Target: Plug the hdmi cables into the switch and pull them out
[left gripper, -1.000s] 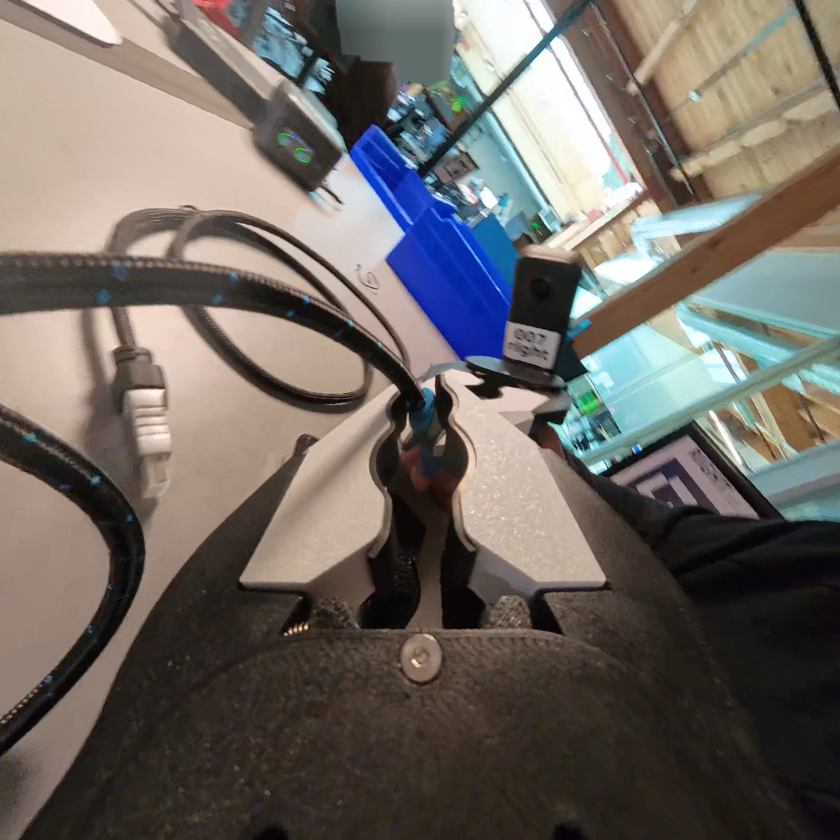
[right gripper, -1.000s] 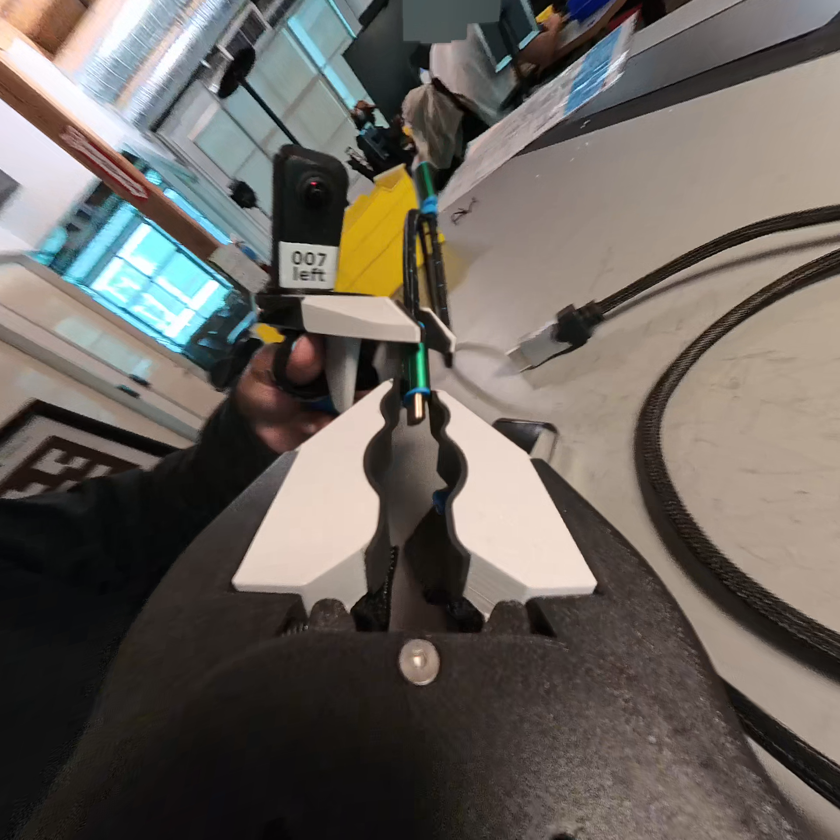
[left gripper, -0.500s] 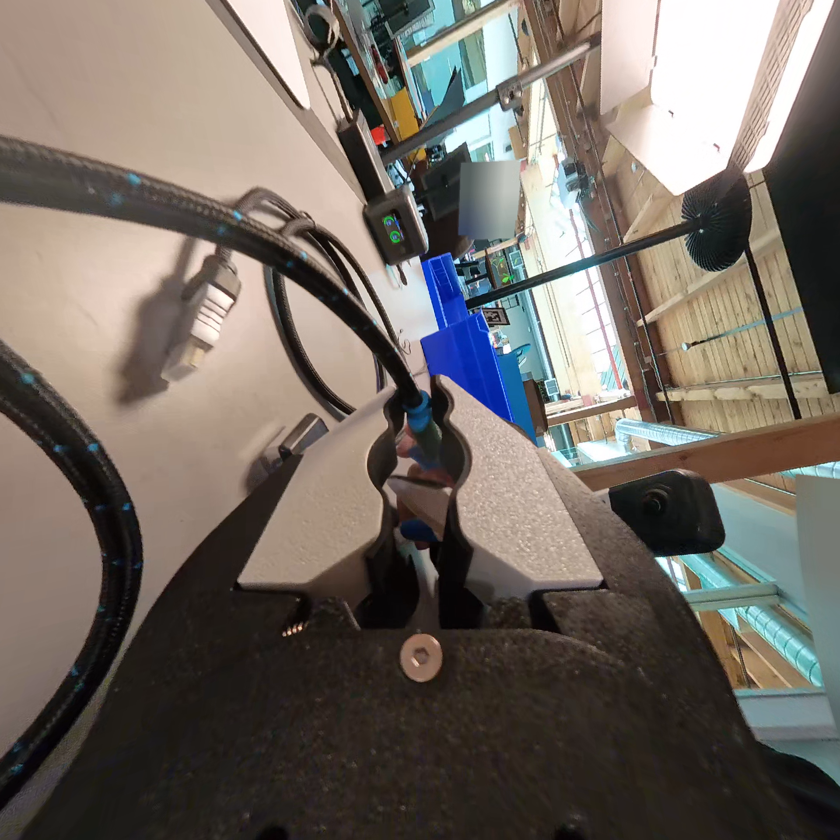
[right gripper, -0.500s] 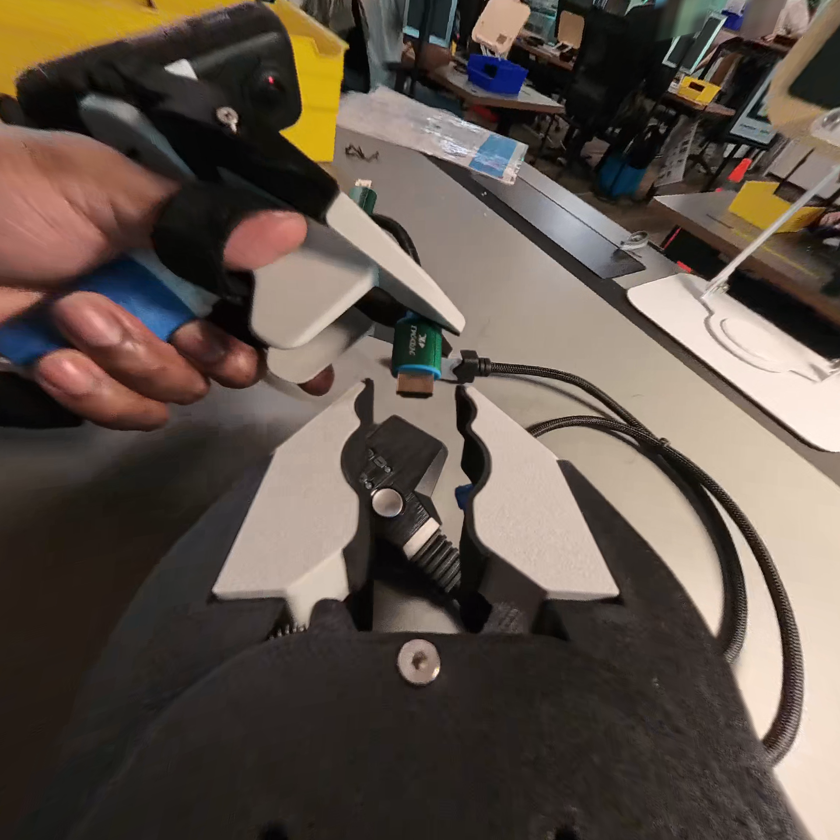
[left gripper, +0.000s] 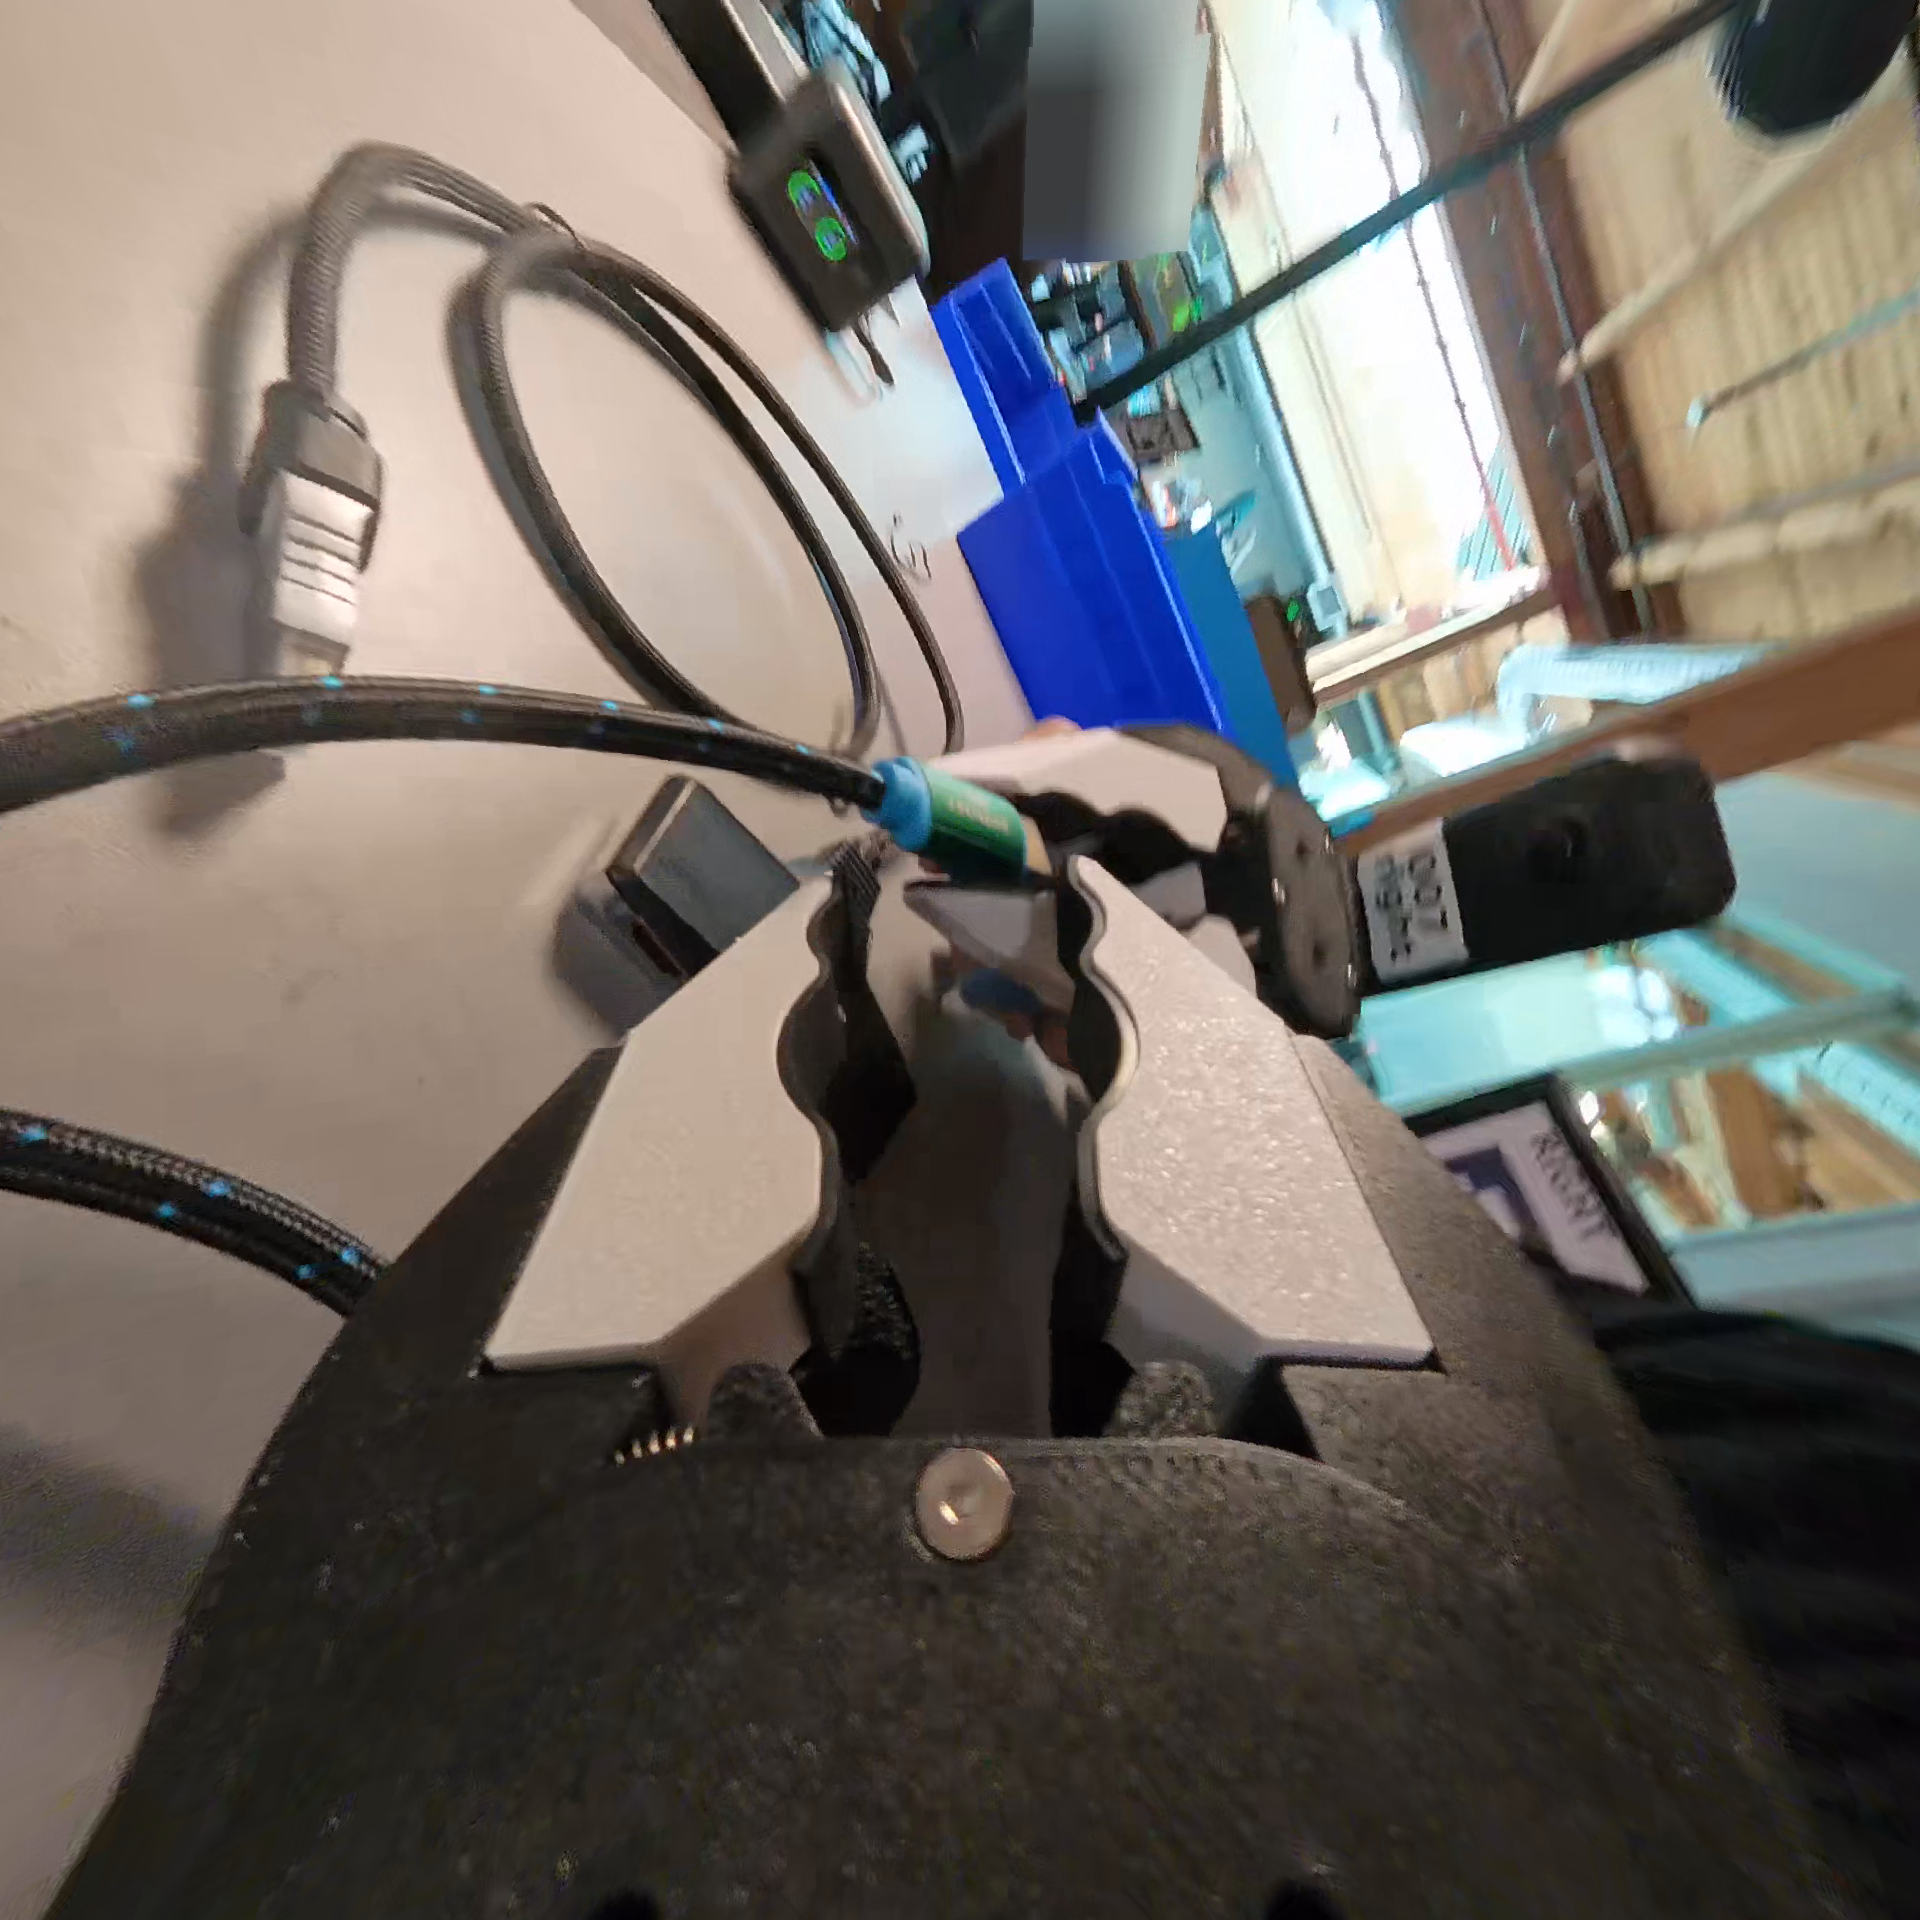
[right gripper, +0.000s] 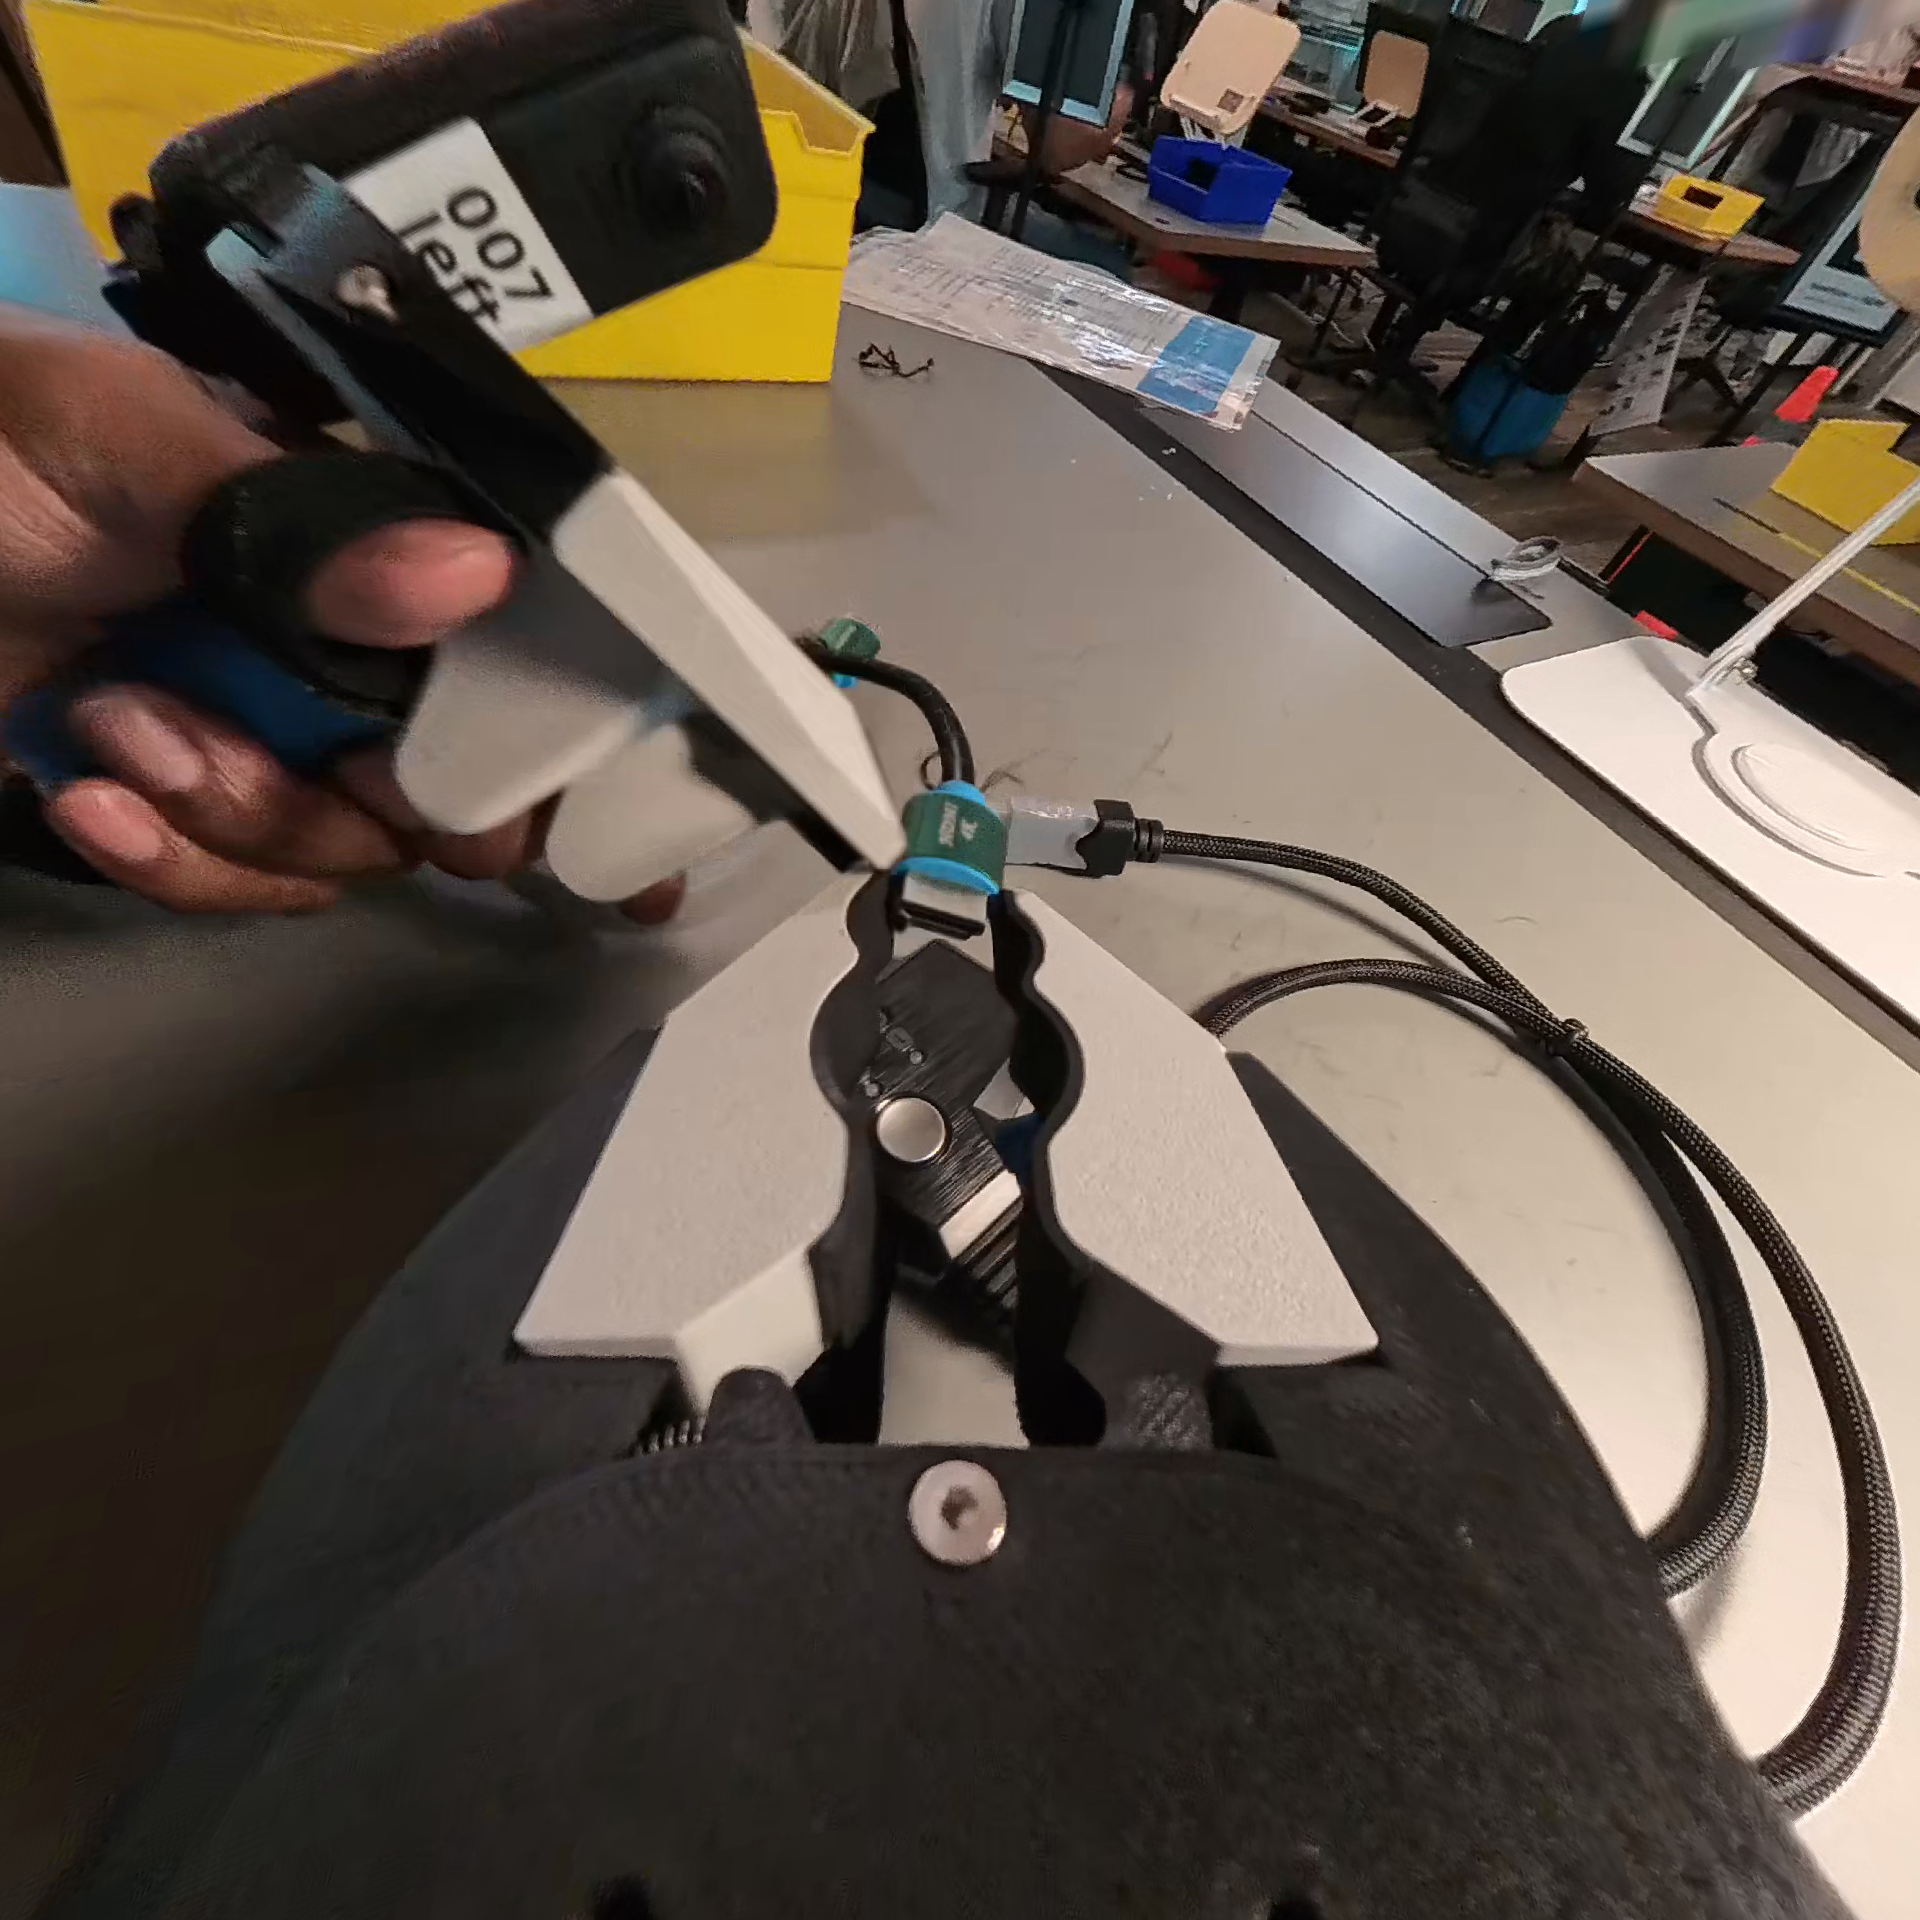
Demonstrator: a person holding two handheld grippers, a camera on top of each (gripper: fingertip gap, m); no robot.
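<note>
Clamps HDMI switch in right gripper mid-frame, green plug at its port — cannot tell if half-spread left gripper grips it — leaves seating, pull-outs.

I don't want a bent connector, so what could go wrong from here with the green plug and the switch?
The green plug sits just at the mouth of the switch, which the right gripper clamps; pushed in crooked, it might jam. Its stiff braided cable arcs sideways and could lever it out.

Grey table: braided cables, yellow bin
</note>
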